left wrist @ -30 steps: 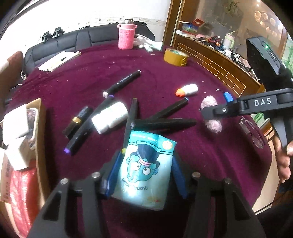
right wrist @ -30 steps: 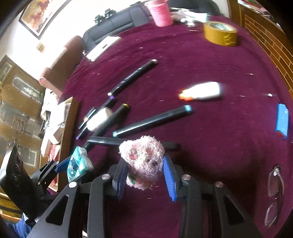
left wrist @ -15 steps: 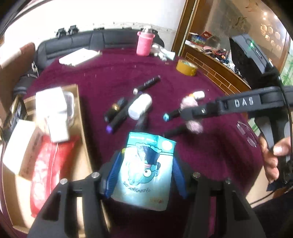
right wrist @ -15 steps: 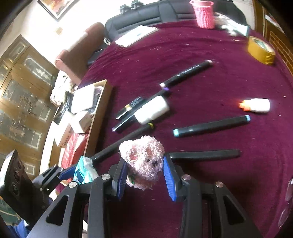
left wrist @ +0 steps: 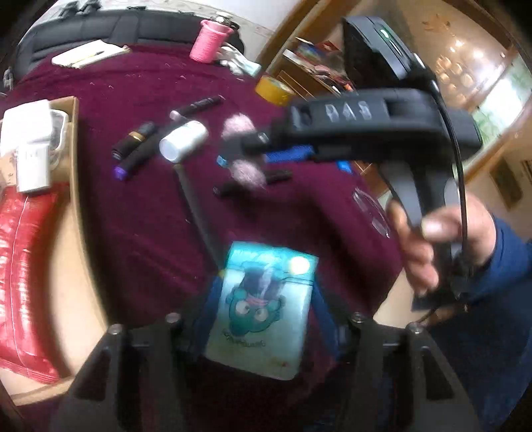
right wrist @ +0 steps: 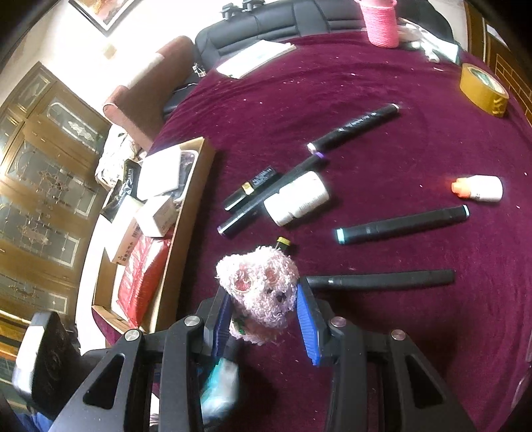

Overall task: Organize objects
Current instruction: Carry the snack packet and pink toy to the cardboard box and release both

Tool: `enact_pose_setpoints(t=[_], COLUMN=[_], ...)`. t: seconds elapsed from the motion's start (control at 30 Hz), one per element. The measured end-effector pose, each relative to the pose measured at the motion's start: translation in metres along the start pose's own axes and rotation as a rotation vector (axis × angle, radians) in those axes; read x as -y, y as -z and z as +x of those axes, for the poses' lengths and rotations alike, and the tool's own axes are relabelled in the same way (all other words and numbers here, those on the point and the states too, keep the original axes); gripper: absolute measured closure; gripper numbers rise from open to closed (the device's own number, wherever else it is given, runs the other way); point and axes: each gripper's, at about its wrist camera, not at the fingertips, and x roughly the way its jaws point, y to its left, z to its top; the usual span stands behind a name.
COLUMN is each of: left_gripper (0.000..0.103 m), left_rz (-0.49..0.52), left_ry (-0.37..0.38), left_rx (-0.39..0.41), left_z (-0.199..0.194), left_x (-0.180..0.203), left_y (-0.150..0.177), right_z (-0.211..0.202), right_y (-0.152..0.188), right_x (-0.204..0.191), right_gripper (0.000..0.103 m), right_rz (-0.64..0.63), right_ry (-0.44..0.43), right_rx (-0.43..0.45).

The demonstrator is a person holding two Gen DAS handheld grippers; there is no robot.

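Leftmost, at the surface's (right wrist: 365,99) left edge: open cardboard box (right wrist: 186,212) holding white cartons and a red padded packet (right wrist: 139,275).

Left hand-held gripper (left wrist: 262,315): blue pads on either side of a turquoise tissue pack (left wrist: 262,312) with a cartoon face, pack carried above the near edge of the maroon surface, just right of the box. Jaws have just been closing a little, the pack between them.

Middle of the surface: a white bottle (right wrist: 297,199) lying on its side against a purple-tipped marker (right wrist: 266,199) and a small black tube with a gold band (right wrist: 249,187). Another black marker (right wrist: 355,128) lies farther back, apart from these.

Right hand-held gripper (right wrist: 266,312): narrow, clamped on a fuzzy pink plush toy (right wrist: 262,285), held above the near middle of the surface. A hand (left wrist: 442,242) in a blue sleeve grips its handle.

Right of the plush toy: a teal-capped marker (right wrist: 402,226) and a plain black marker (right wrist: 382,279). Toward the right edge, a small white bottle with orange cap (right wrist: 478,188). Far right corner: yellow tape roll (right wrist: 483,88). Far edge: pink knitted cup (right wrist: 380,21), notebook (right wrist: 256,58).
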Motion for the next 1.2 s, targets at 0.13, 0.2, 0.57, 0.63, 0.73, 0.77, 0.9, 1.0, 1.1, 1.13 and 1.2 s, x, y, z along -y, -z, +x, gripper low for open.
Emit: enact_pose_setpoints(t=[0.13, 0.2, 0.57, 0.63, 0.73, 0.77, 0.9, 1.0, 1.1, 1.13, 1.2], left_gripper=[0.070, 0.070, 0.041, 0.041, 0.041, 0.041, 0.056, 0.062, 0.062, 0.062, 0.062], left_rz=[0.056, 0.048, 0.124, 0.126, 0.144, 0.167, 0.215, 0.185, 0.136, 0.113, 0.095], left_ry=[-0.060, -0.053, -0.111, -0.125, -0.200, -0.219, -0.300, -0.286, -0.257, -0.224, -0.203], left_rx=[-0.023, -0.014, -0.129, -0.166, -0.215, -0.206, -0.189, -0.170, -0.123, -0.093, -0.048], left_z=[0.006, 0.003, 0.032, 0.043, 0.062, 0.065, 0.074, 0.071, 0.059, 0.051, 0.041], left_x=[0.006, 0.005, 0.025, 0.028, 0.032, 0.036, 0.042, 0.037, 0.030, 0.027, 0.026], left_y=[0.005, 0.005, 0.007, 0.008, 0.010, 0.009, 0.005, 0.001, -0.004, -0.007, -0.011], right_z=[-0.002, -0.003, -0.011, -0.013, -0.016, -0.017, -0.020, -0.020, -0.021, -0.021, -0.020], right_y=[0.004, 0.005, 0.014, 0.016, 0.018, 0.019, 0.022, 0.023, 0.023, 0.022, 0.021], right_x=[0.006, 0.009, 0.027, 0.032, 0.040, 0.042, 0.047, 0.048, 0.046, 0.045, 0.040], right_gripper=[0.062, 0.062, 0.061, 0.061, 0.061, 0.061, 0.061, 0.061, 0.061, 0.061, 0.061], right_rz=[0.015, 0.022, 0.063, 0.074, 0.088, 0.090, 0.096, 0.097, 0.094, 0.091, 0.083], right_ry=[0.003, 0.004, 0.017, 0.019, 0.021, 0.023, 0.026, 0.024, 0.023, 0.023, 0.021], right_rx=[0.001, 0.003, 0.005, 0.004, 0.006, 0.006, 0.009, 0.008, 0.012, 0.013, 0.014])
